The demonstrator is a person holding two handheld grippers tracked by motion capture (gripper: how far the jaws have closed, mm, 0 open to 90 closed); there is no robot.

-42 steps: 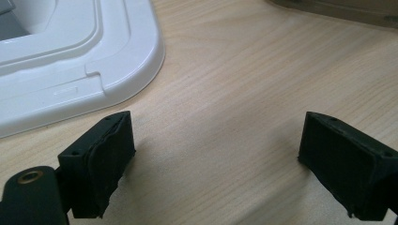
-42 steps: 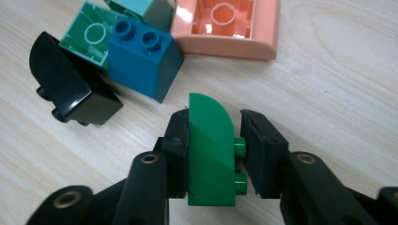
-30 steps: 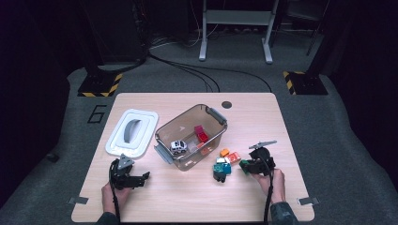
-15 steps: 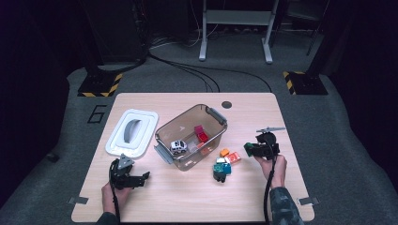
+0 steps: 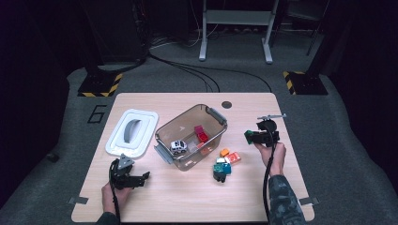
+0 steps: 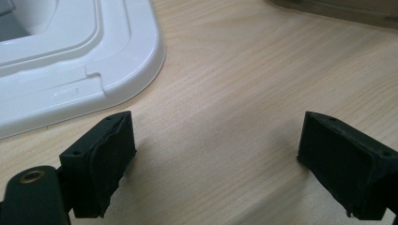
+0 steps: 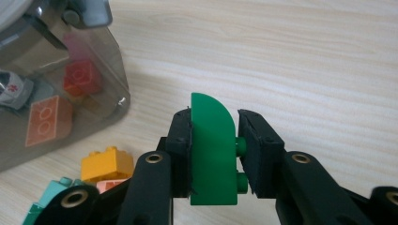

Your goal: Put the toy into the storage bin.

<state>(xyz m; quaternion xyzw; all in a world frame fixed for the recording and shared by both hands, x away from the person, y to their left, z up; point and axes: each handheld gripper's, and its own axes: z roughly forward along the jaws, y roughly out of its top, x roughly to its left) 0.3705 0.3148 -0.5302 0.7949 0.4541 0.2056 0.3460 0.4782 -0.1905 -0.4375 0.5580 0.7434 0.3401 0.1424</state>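
- The left gripper [image 5: 143,177] rests low by the counter's [image 5: 187,201] near edge, fingers [image 6: 101,154] spread on nothing, likely waiting.
- The right gripper [image 7: 214,154] pinches a green brick [image 7: 212,150] above the counter, seemingly bound for the bin.
- Loose bricks [image 5: 225,161] lie beside the clear bin [image 5: 162,133]; its open top leaves room.
- The white lid [image 5: 112,145] lies apart, left.

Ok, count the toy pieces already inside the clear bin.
3 that I can make out in the clear bin: a white toy car, a red brick and a flat orange brick. The tinted walls may hide more.
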